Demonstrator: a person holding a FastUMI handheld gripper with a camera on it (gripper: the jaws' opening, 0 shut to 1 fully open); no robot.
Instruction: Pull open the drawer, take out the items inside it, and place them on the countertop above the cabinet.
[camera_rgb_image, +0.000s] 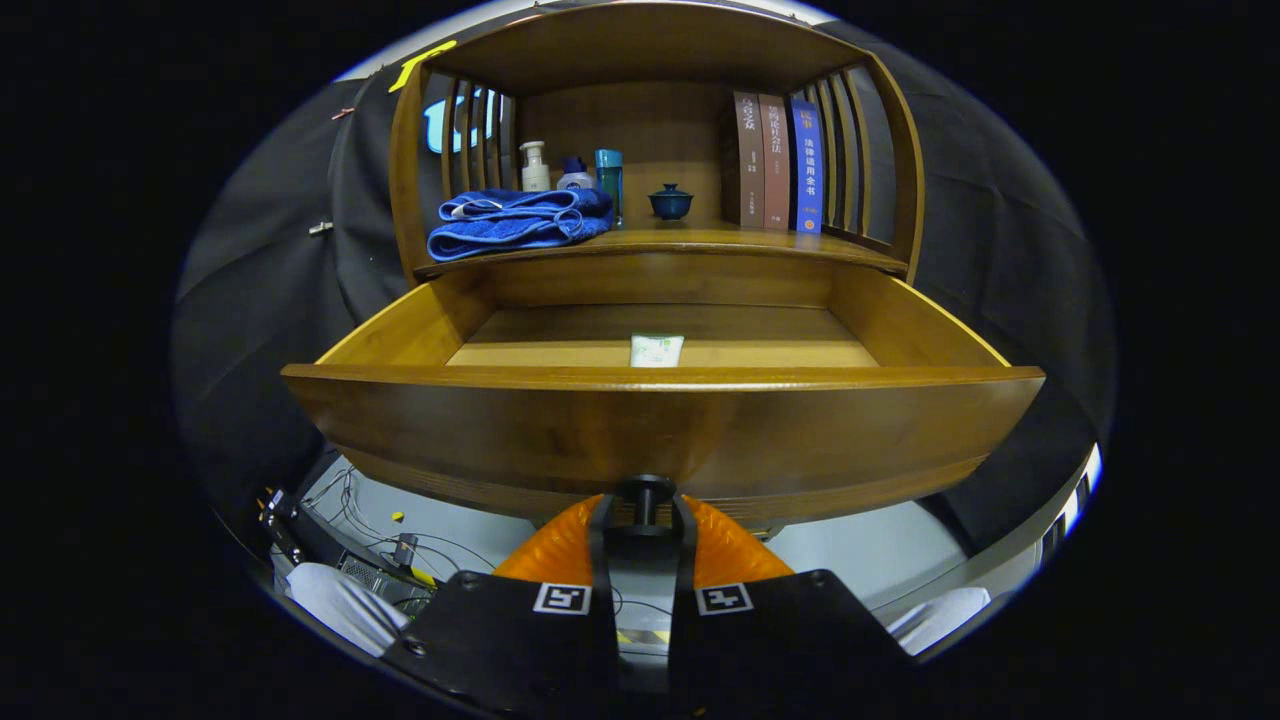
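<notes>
The wooden drawer (660, 420) stands pulled far out of the cabinet. On its floor near the front wall lies a small white-and-green packet (656, 350). My gripper (645, 525) is shut on the dark round drawer knob (645, 492) at the bottom of the drawer front, one finger on each side of its stem. The countertop (700, 240) lies just above the drawer, under a slatted shelf hood.
A folded blue towel (520, 222), three bottles (575, 172), a small blue lidded cup (670, 202) and three upright books (775, 162) stand on the countertop. Cables and equipment (380, 550) lie on the floor below the drawer to the left.
</notes>
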